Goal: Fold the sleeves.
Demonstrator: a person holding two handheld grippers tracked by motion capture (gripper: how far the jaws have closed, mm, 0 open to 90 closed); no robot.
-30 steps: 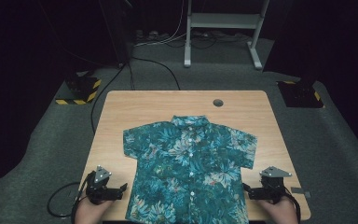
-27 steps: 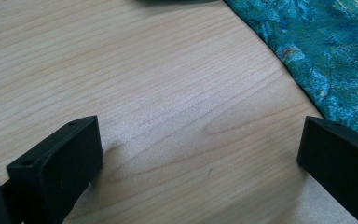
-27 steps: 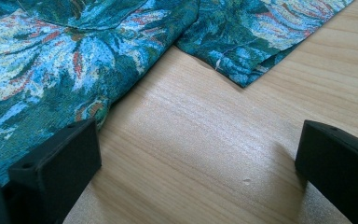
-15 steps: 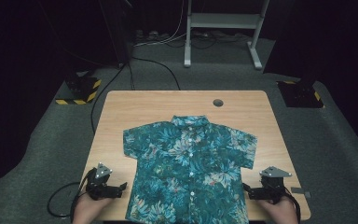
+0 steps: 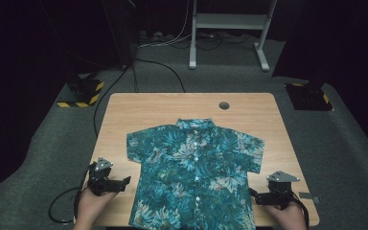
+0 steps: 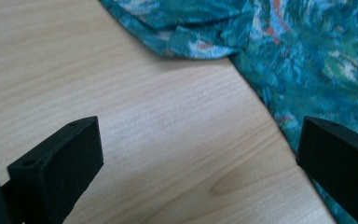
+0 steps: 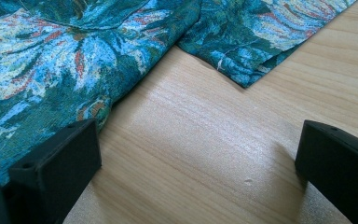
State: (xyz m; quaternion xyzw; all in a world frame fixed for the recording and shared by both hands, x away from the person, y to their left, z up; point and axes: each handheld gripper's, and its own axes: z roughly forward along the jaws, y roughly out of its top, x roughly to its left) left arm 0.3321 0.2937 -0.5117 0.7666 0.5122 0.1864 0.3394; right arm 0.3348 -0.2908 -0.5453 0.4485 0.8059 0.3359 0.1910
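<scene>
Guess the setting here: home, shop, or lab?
Most likely a lab or recording studio. A bare wooden table stands on grey carpet amid dark surroundings, with black-and-yellow hazard-taped stand bases and loose cables on the floor. The person's hand-held left gripper and right gripper flank a floral shirt.

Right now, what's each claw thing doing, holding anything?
Left gripper: open, empty, beside the shirt.
Right gripper: open, empty, beside the shirt's other side.
</scene>
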